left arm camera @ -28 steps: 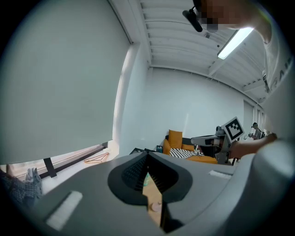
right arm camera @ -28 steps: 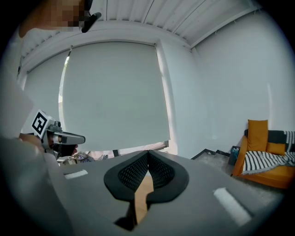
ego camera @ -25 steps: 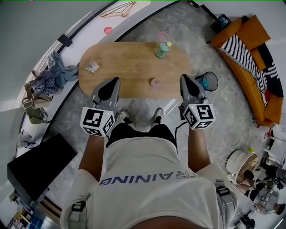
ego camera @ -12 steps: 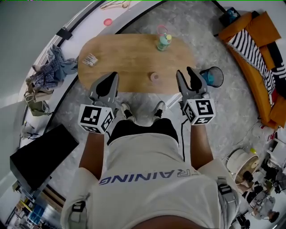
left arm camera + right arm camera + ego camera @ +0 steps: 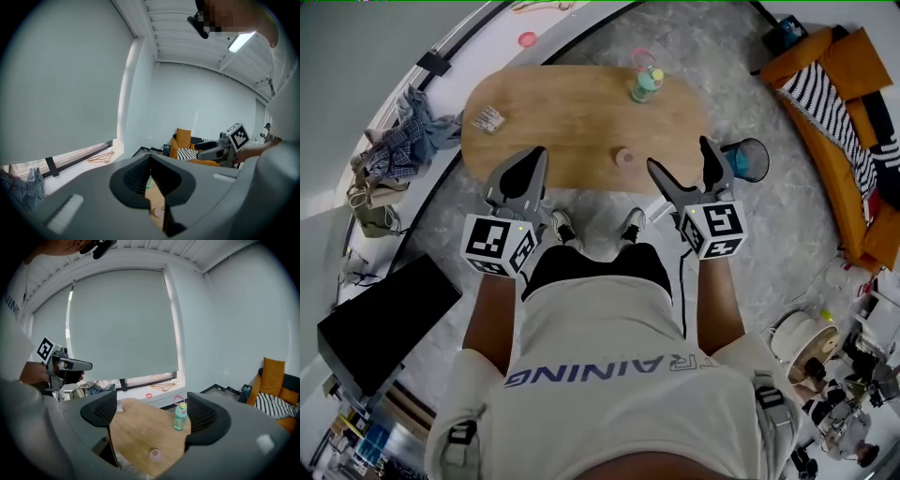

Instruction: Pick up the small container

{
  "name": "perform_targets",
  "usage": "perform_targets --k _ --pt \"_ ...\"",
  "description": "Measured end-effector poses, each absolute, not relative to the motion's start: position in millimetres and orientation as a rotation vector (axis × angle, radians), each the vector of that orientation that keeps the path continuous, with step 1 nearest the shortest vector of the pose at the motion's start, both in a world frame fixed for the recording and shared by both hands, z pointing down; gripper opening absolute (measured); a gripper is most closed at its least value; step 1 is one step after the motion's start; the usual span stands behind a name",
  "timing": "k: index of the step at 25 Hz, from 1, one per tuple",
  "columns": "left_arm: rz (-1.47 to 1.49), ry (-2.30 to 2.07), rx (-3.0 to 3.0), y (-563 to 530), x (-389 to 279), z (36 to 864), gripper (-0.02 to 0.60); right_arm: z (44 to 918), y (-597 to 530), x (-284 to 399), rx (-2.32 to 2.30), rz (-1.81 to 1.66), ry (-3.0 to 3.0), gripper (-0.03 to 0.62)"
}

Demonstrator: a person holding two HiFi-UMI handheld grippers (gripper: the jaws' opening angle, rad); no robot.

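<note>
The small container, a pale pink round pot, stands near the front edge of the oval wooden table. It also shows low in the right gripper view and the left gripper view. My right gripper hovers over the table's front right edge, just right of the container; its jaws are opening and nothing is between them. My left gripper is shut and empty, over the front left edge.
A green bottle with a pink loop lid stands at the table's far side, and a small packet lies at its left end. A blue bin sits right of the table, an orange sofa beyond. Clothes are piled at left.
The right gripper's jaws have spread from shut to wide apart. Both grippers have edged forward towards the table's front edge.
</note>
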State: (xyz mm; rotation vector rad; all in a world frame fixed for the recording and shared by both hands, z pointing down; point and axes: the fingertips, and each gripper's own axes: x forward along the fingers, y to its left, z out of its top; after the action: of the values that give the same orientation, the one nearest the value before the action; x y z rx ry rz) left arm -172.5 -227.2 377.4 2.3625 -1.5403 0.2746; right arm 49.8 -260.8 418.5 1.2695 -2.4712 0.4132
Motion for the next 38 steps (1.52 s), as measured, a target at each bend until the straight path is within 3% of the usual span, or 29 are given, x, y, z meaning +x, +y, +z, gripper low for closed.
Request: perform_targets --k 7,13,29,38 --pt "0.29 -1.516 2.339 -227.5 -175.8 399.0 0.002 473.5 -254.7 45.5 1.211 0.486 -2.386 0.532" --pt "0.355 -1.466 2.287 -226.4 -170.7 456.0 0.002 569.7 -254.3 33.1 1.14 0.562 -2.36 0.588" --pt "0.47 -1.428 2.139 -233.5 -172.4 623.9 0.002 836.5 -274.0 5.9 1.056 0.605 -2.206 0.548" --pt "0.511 -1.38 2.072 -222.4 -173.1 675.1 0.002 904.0 -279.2 -0.3 1.068 0.629 -2.18 0.494"
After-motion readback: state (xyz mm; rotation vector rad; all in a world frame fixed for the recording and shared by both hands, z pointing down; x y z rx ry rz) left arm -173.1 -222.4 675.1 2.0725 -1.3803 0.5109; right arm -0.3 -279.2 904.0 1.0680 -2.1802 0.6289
